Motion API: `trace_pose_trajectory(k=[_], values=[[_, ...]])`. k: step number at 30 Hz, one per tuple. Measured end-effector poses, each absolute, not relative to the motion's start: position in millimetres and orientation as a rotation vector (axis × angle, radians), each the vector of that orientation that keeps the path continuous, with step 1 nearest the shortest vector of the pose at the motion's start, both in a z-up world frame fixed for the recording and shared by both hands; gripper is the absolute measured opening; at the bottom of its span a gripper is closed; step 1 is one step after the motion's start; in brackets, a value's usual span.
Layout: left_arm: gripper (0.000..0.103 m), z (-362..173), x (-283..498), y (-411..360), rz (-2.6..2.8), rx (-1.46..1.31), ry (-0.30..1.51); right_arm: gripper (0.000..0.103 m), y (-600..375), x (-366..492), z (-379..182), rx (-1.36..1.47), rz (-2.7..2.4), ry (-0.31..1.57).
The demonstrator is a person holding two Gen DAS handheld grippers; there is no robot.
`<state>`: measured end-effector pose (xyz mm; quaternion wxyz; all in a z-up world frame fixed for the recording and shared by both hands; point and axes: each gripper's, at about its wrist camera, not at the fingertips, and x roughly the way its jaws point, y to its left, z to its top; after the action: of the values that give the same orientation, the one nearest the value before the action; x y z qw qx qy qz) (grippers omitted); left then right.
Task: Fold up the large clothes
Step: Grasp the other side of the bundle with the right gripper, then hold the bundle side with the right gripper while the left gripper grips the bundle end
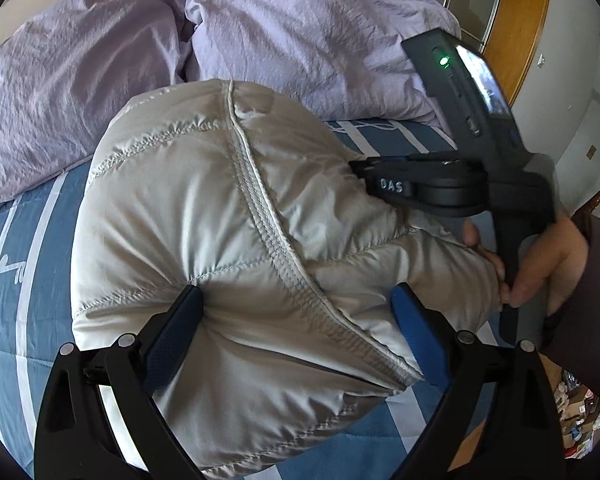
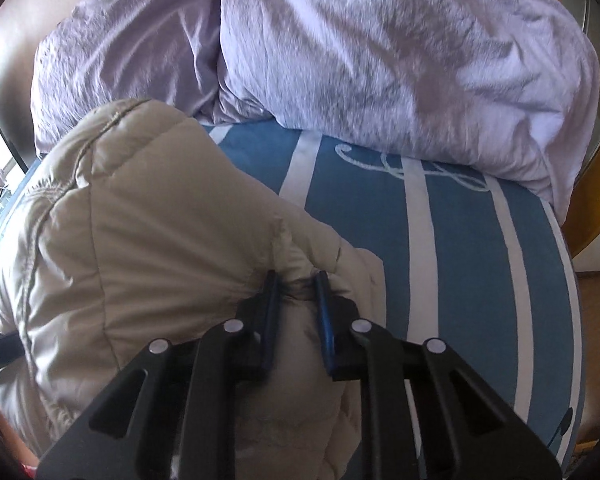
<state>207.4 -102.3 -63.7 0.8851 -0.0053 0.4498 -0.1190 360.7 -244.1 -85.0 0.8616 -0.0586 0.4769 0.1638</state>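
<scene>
A puffy beige down jacket lies bundled on the blue striped bed cover. My left gripper straddles the bundle's near end, its blue pads wide apart and pressed into the padding on both sides. In the left wrist view my right gripper bites the jacket's right side, with a hand on its handle. In the right wrist view the right gripper stands nearly closed, pinching a gathered fold of the jacket between its pads.
Crumpled lilac bedding is heaped at the far side of the bed. Bare blue striped cover lies right of the jacket. A wooden frame stands beyond the bed's right edge, and clutter lies on the floor.
</scene>
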Motion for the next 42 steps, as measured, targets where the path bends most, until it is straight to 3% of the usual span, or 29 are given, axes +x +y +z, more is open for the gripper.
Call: trace_pose_trajectory(k=[24,42], values=[[0.095,-59,215,-112,-0.269,0.033,0.928,0.018,-245,351,-103,-0.098,0.284,0.885],[0.094,-6,244,-57,-0.116,-0.121,0.843,0.018,-248,347,-101,-0.078,0.261,0.851]])
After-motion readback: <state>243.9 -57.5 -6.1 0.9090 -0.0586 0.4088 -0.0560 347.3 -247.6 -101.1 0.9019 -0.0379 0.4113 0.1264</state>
